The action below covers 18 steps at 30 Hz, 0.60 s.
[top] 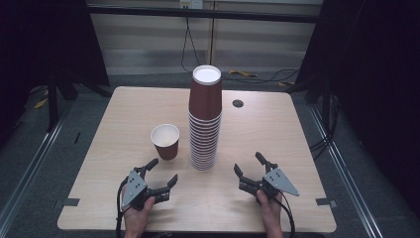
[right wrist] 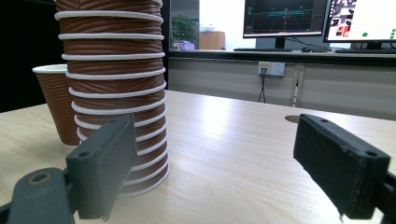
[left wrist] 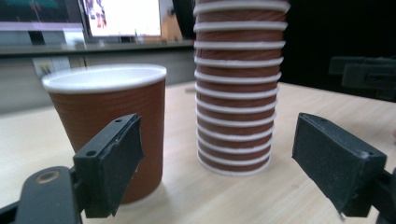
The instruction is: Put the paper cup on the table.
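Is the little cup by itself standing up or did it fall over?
Standing up. The single cup sits on its base on the table, its white rim facing upward, beside the tall stack.

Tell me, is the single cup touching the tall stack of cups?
Apart. In the left gripper view, bare table shows between the single cup and the stack; the high view shows the same gap.

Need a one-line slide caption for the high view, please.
Both open grippers, left and right, rest near a tall cup stack and single cup.

1 cup stack [top: 204,119], 1 single cup [top: 165,141], 2 claws
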Each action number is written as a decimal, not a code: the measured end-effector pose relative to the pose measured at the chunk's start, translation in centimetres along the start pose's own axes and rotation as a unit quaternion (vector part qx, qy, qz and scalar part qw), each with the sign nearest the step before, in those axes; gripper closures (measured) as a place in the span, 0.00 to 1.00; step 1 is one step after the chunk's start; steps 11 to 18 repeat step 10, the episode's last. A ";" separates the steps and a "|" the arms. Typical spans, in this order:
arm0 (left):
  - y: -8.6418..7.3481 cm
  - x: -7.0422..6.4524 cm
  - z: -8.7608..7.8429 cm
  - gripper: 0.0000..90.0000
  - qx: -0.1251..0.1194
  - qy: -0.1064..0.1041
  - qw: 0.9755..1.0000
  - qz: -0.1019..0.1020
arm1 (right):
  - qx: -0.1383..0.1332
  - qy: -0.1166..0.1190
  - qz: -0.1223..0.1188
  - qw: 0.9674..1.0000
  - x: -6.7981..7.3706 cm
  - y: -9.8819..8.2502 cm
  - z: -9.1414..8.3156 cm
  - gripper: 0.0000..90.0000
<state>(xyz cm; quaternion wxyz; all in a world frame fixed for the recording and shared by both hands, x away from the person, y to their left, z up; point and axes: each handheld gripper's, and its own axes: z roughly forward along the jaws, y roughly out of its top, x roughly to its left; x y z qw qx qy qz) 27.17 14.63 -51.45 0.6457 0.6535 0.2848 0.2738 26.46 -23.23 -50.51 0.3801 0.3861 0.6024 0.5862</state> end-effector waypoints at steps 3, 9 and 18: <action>-0.1 0.2 -0.1 0.17 -0.007 -0.002 1.000 -0.014 | 0.000 0.000 0.000 1.000 0.0 0.0 0.0 0.15; -0.1 0.3 -0.1 0.17 -0.005 0.000 1.000 -0.013 | 0.000 0.003 0.000 1.000 0.0 0.0 0.0 0.15; -0.1 0.2 0.0 0.17 -0.005 0.002 1.000 -0.015 | 0.001 0.005 0.000 1.000 0.0 0.0 0.0 0.15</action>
